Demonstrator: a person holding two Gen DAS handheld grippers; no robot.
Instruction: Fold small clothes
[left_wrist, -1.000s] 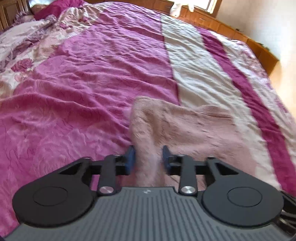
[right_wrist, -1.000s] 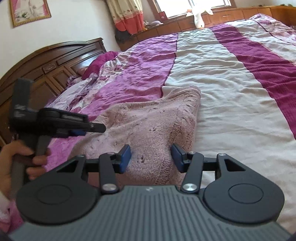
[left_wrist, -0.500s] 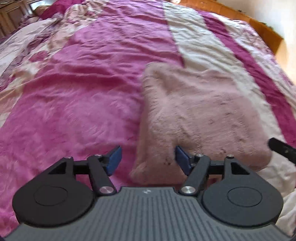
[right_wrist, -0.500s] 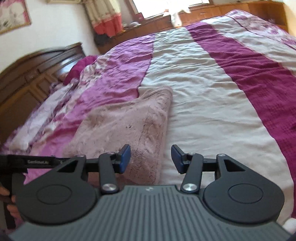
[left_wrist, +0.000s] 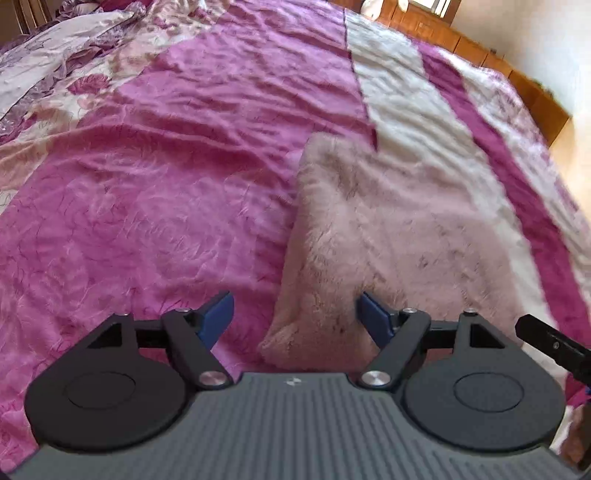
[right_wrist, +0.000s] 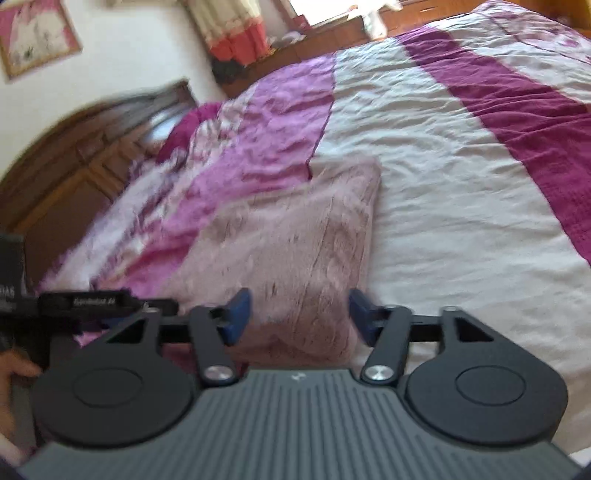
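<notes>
We have let go: left hand-held gripper and right hand-held gripper both released | pink knit garment folded at twelve o'clock on bed | fold likely complete

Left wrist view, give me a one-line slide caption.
Open left gripper poised over the near corner of a folded pink knit garment lying on a magenta-and-cream striped bedspread.

1. A wide bed is covered by a crumpled quilt striped in pink, cream and magenta.
2. A dark carved wooden headboard is seen against a white wall.
3. A framed picture is hung there.
4. Red-and-cream curtains are lit by daylight.
</notes>
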